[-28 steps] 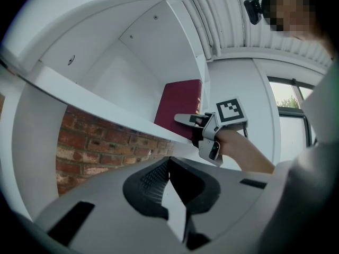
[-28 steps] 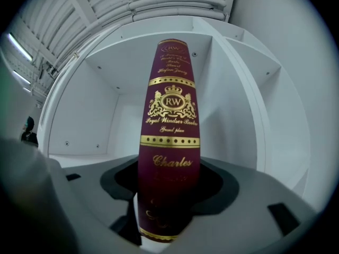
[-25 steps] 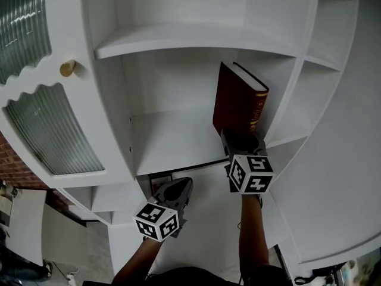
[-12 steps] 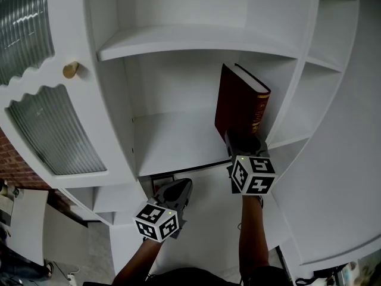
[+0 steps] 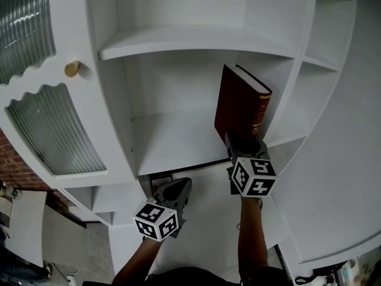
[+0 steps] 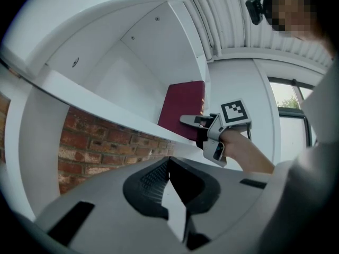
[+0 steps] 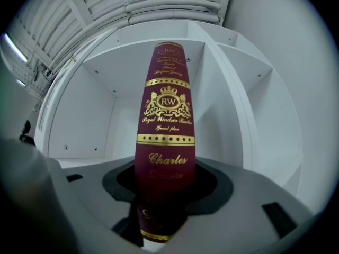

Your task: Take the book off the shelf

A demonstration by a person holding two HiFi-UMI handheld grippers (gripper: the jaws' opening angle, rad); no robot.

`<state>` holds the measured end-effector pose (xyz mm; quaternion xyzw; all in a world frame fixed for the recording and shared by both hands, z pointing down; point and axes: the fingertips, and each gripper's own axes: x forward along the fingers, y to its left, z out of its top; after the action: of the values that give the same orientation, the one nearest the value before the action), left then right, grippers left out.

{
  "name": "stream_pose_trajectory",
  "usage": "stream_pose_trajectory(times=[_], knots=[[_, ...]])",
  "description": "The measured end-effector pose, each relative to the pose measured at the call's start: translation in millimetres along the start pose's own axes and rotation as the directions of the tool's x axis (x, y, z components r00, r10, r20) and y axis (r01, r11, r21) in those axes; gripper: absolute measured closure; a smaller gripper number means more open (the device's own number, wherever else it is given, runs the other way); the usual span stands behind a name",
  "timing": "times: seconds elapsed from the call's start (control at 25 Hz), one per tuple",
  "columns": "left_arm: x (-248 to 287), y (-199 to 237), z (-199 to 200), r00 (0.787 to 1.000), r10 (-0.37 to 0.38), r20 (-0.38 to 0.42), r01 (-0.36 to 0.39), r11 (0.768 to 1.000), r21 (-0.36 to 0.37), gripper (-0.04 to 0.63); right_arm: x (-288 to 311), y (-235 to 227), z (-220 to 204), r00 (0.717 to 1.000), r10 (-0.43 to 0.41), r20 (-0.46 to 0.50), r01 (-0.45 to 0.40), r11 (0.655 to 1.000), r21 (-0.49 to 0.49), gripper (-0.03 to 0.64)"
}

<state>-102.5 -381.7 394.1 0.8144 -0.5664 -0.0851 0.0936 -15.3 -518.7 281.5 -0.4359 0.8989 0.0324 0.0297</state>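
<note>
Right claw (image 5: 235, 139) just closed onto book (image 5: 238, 103) spine; book unmoved on shelf (image 5: 172, 139); left claw (image 5: 181, 185) clenched, empty.

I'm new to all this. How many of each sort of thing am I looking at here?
Books: 1, the dark red book, upright on the shelf.
Grippers: 2, the left gripper empty, the right gripper with jaws that have just been closing on the book.
Gold knobs: 1.
Ribbed glass panels: 2.
Total: 6.
</note>
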Motion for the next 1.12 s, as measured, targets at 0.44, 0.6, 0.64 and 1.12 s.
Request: stream_pose_trajectory(times=[0.44,0.6,0.64,1.12], knots=[[-5.8,-15.8,2.4,0.999,-0.043,0.006,0.043,0.999,-0.001,0.578,-23.2,6.2,3.2,1.000,-0.013,0.003,0.013,1.000,-0.005,0.382],[-10.0,-21.8,4.5,0.998,-0.056,0.012,0.056,0.998,0.000,0.578,-33.3,11.3,6.8,1.000,-0.009,0.015,0.009,1.000,-0.002,0.382],[-11.2,-23.1,5.0,0.998,-0.059,0.012,0.059,0.998,0.000,0.578,-35.7,12.8,7.7,1.000,-0.009,0.017,0.009,1.000,-0.002,0.382],[-24.8,-40.4,11.6,0.995,-0.092,0.027,0.092,0.996,0.006,0.580,-65.2,24.4,9.4,1.000,-0.021,0.016,0.021,1.000,-0.013,0.382]])
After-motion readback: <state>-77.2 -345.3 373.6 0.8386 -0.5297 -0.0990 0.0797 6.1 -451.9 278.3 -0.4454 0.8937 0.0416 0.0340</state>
